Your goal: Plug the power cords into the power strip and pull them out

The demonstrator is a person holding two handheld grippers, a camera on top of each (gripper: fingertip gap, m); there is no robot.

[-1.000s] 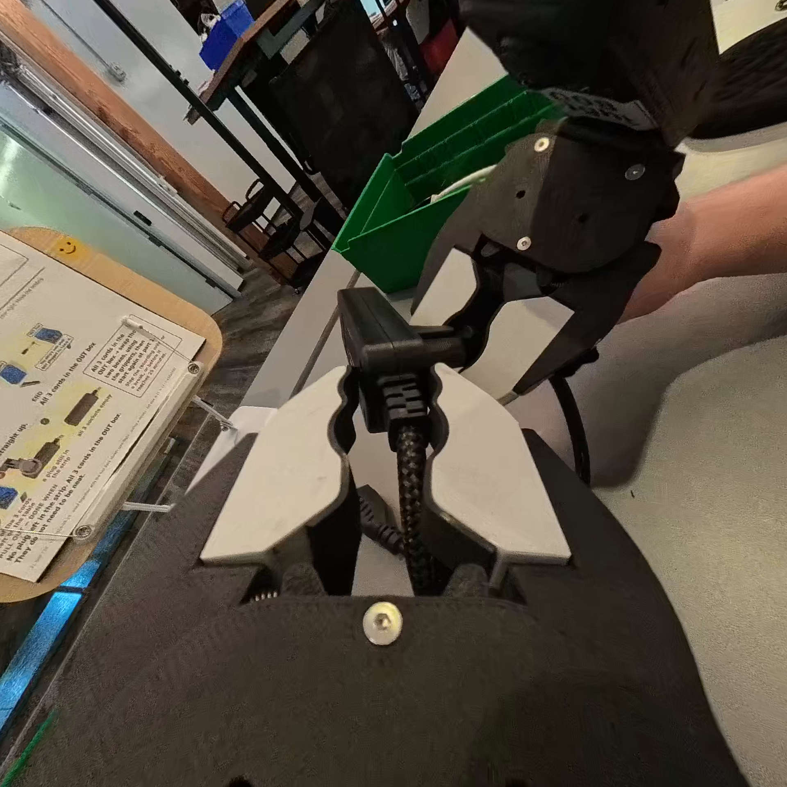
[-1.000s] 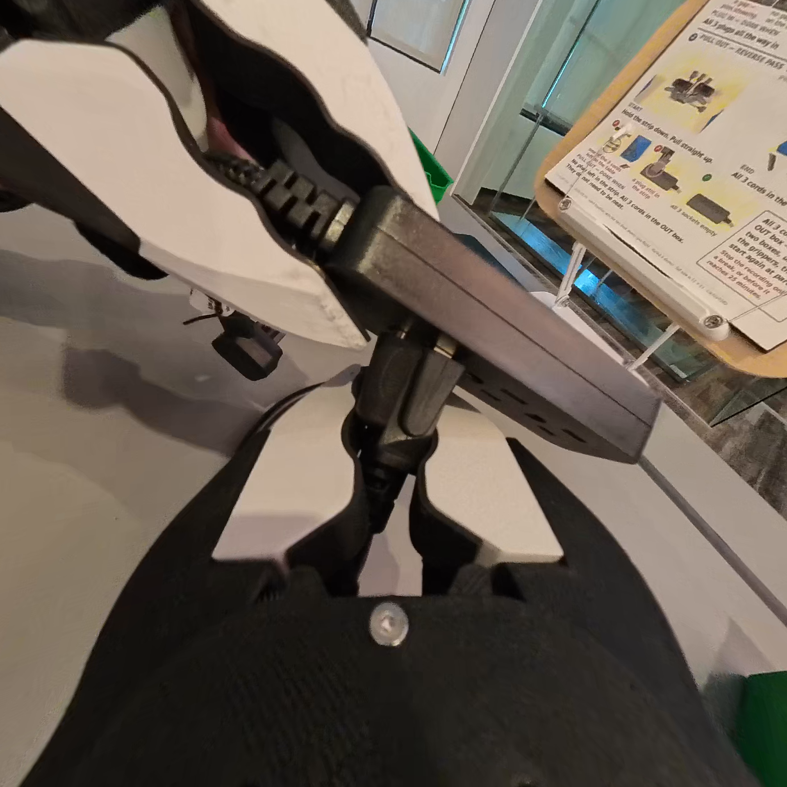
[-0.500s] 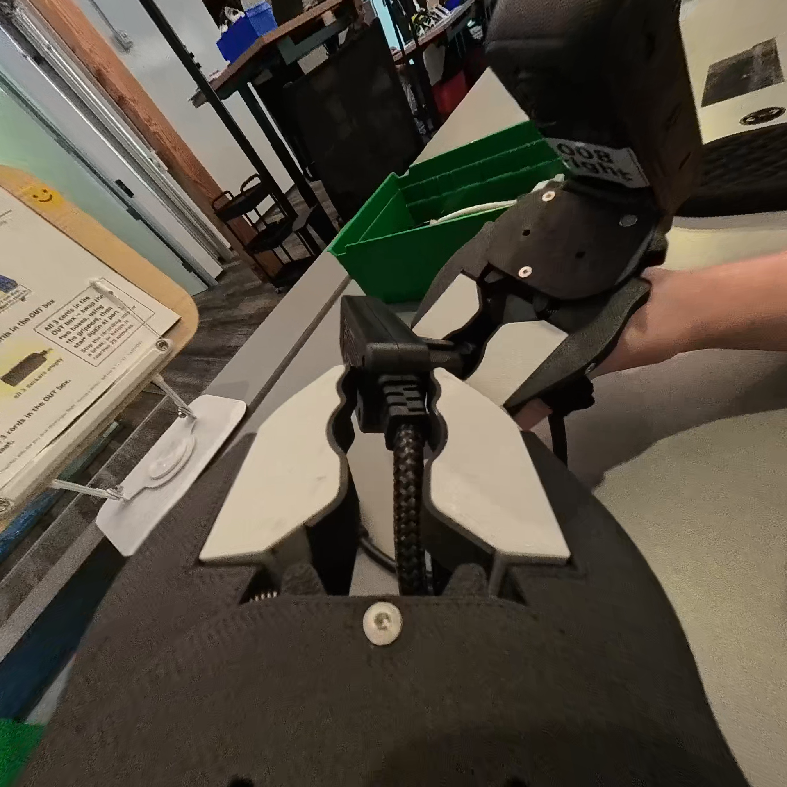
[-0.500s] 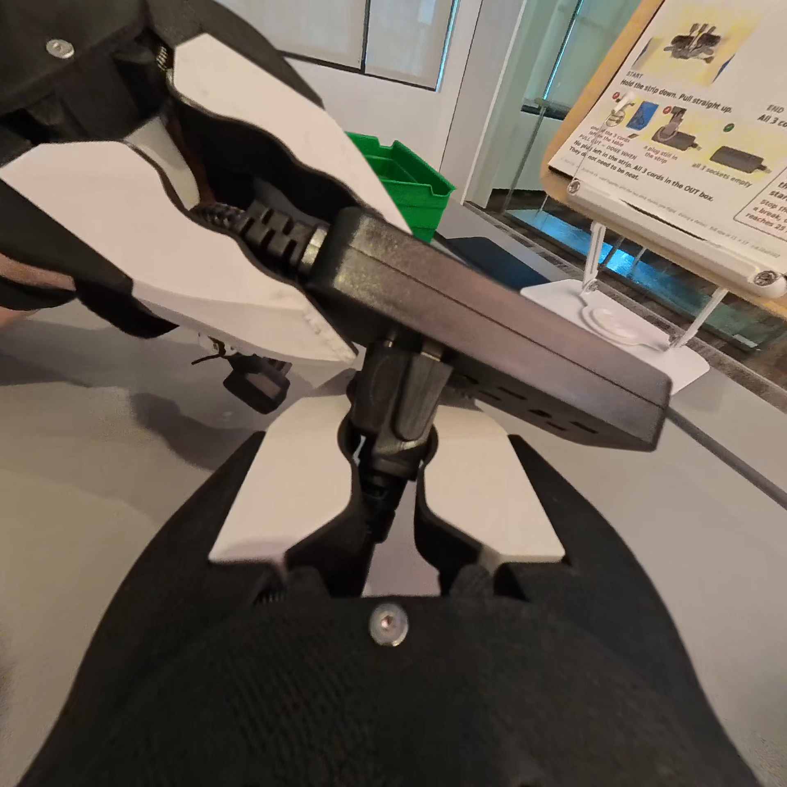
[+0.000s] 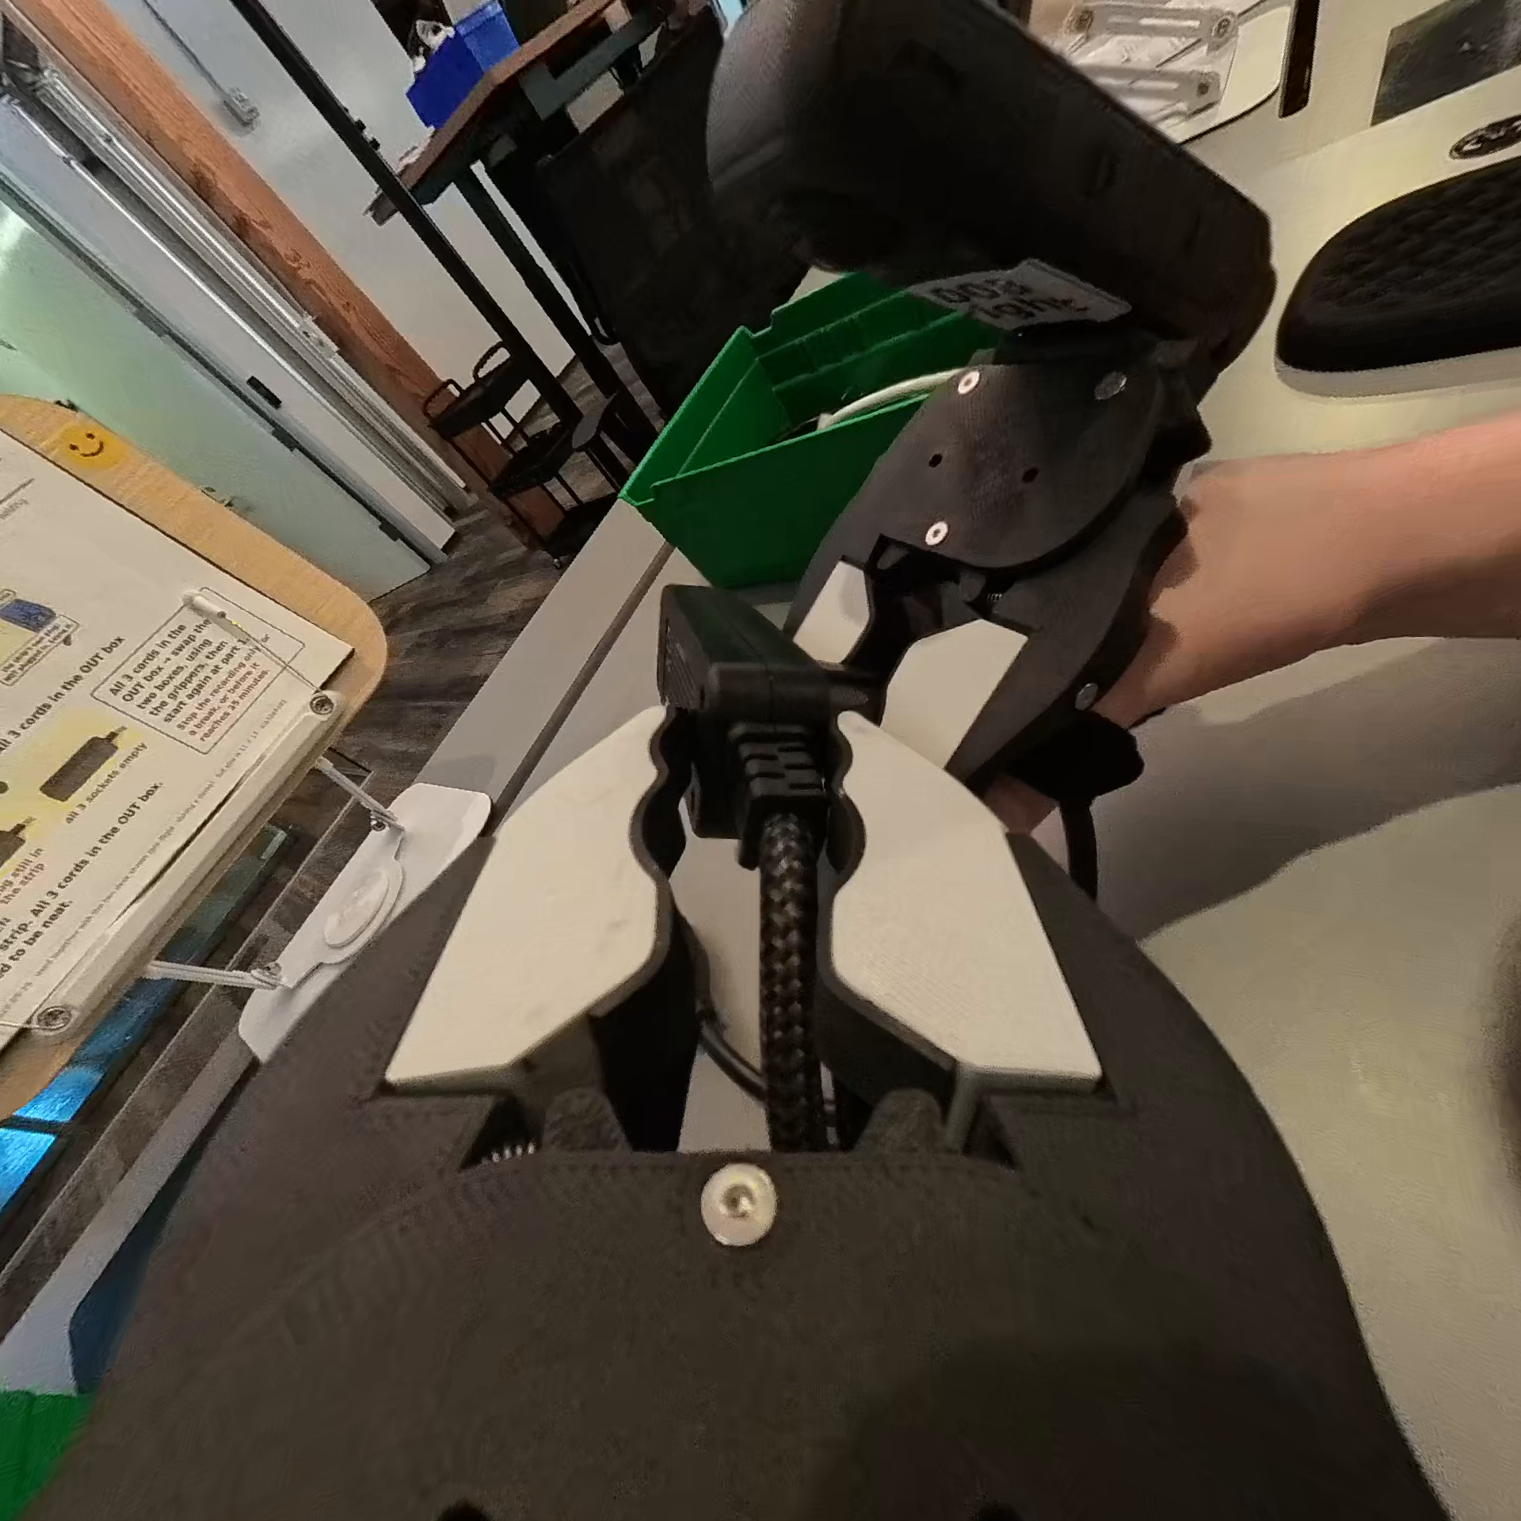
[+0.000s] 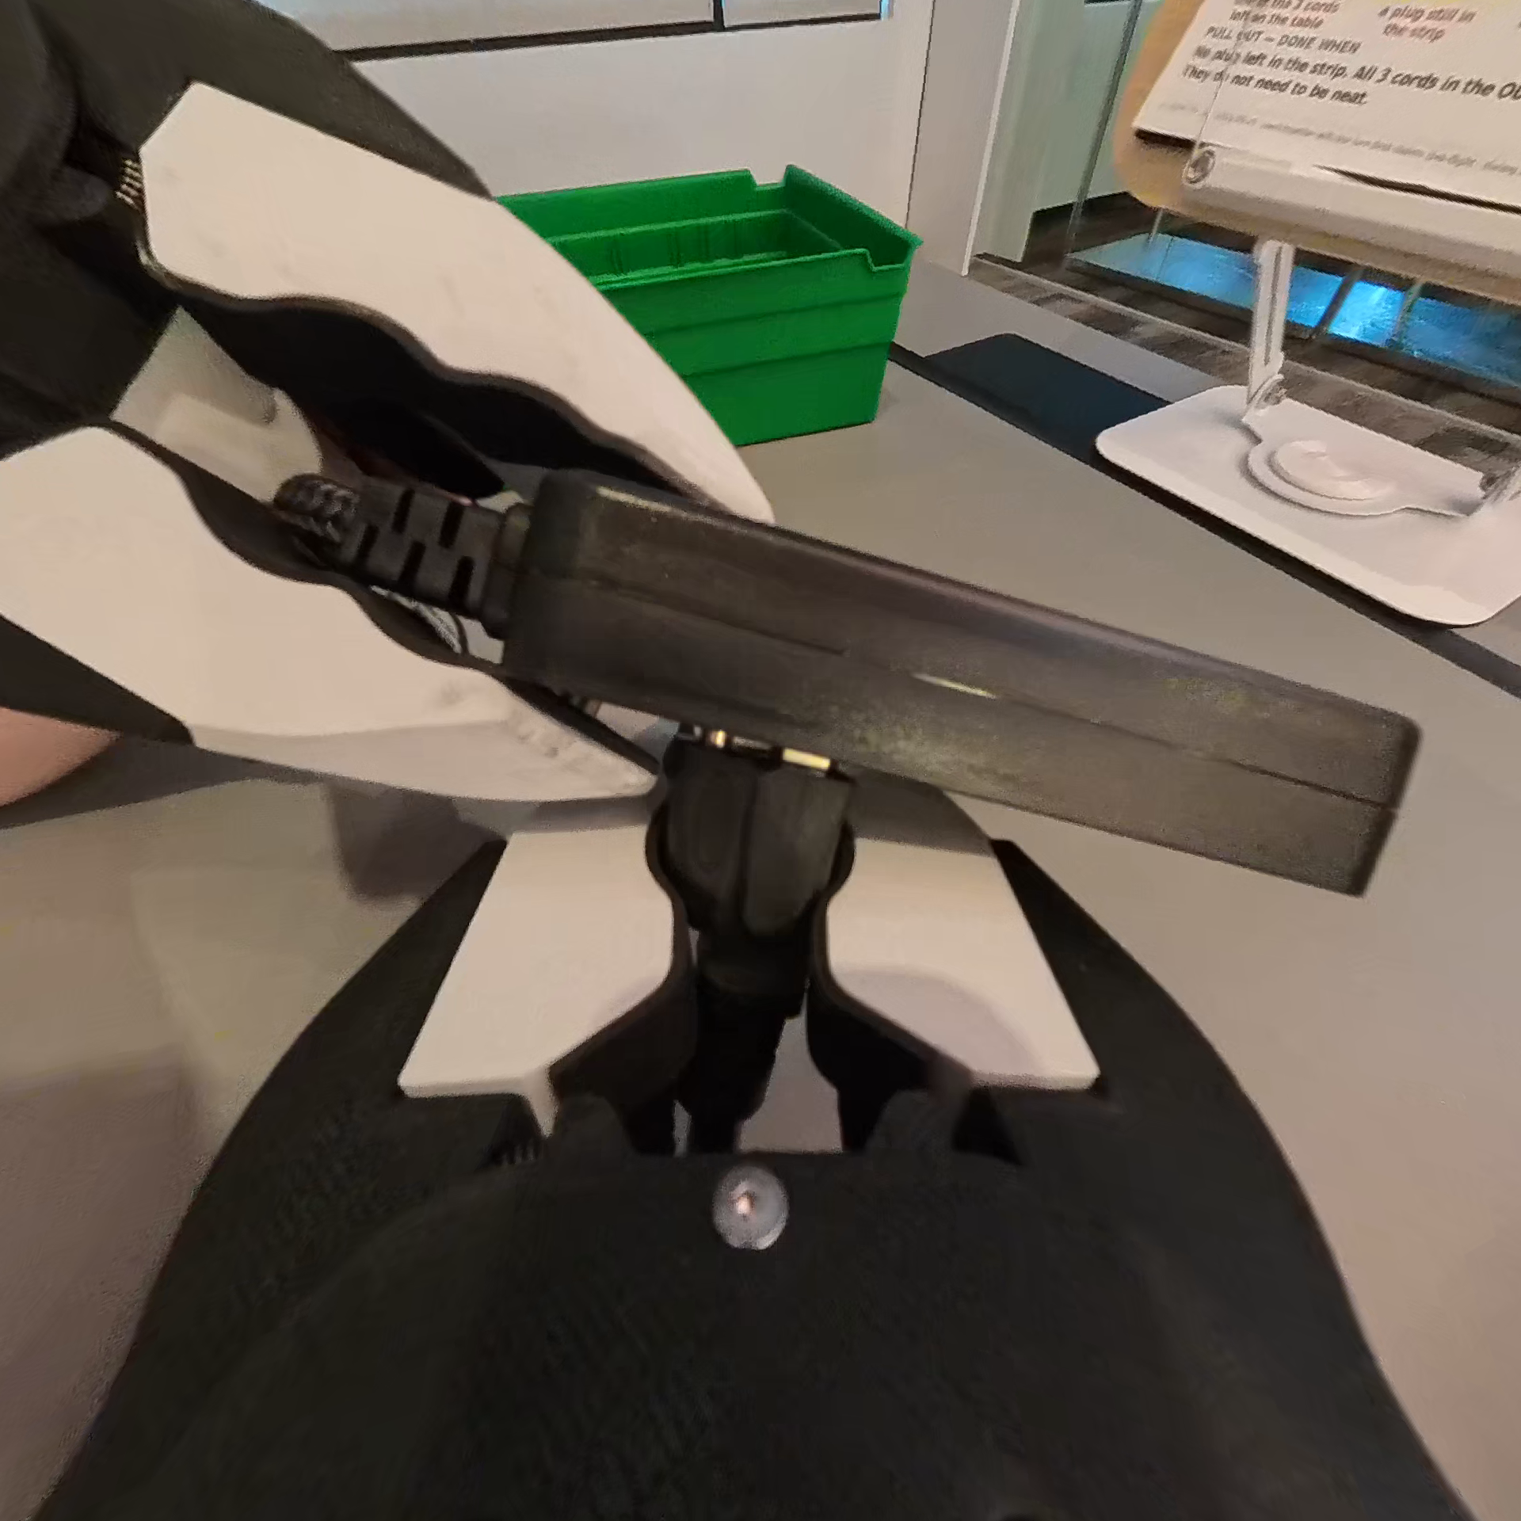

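1. Grey worktop (image 6: 1152, 1029) fills both views, with a green plastic bin (image 6: 765, 329) at upper centre of the right wrist view.
2. We hold the black rectangular power strip (image 6: 946, 691) aloft; our left tool (image 5: 749, 790) is clamped on its cord end.
3. Our right tool (image 6: 745, 897) is closed around a black moulded plug (image 6: 753, 839) under the strip, metal prongs partly showing.
4. We judge this plug mid-way in or out; other cords aren't visible.

The left tool (image 5: 745, 790) clamps the power strip (image 5: 724, 667) at its braided cord (image 5: 788, 946) end; the right tool (image 5: 872, 683) meets it before a green bin (image 5: 741, 518).
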